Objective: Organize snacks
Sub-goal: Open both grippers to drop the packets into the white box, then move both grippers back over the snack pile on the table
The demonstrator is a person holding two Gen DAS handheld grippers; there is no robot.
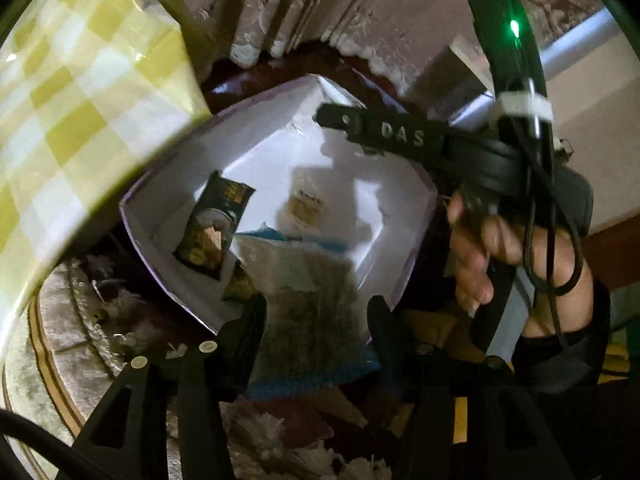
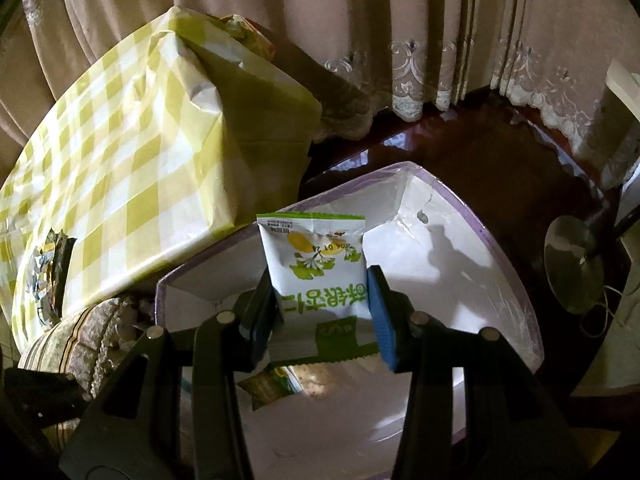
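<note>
1. The right gripper (image 2: 322,312) is clenched on a white-and-green snack packet (image 2: 320,272), blue pads pressing its two sides, the packet standing upright over the white cardboard box (image 2: 516,280).
2. The left gripper (image 1: 316,320) has a blue-edged clear packet (image 1: 308,280) between its fingers; blur hides whether the pads bite it, so I cannot tell if it is gripped or let go.
3. Step in hand, as I judge it: dropping packets into the box. A dark snack packet (image 1: 216,228) already lies on its floor, another green one (image 2: 266,386) below the right fingers.
4. Next move calls for lowering the right packet past the rim and spreading the fingers.
5. Edges: the purple-trimmed box walls flank both grippers; the yellow checked tablecloth (image 2: 132,148) crowds the left side, the curtain (image 2: 360,20) stands behind.
6. Open room lies in the box's far right half, bare and white.
</note>
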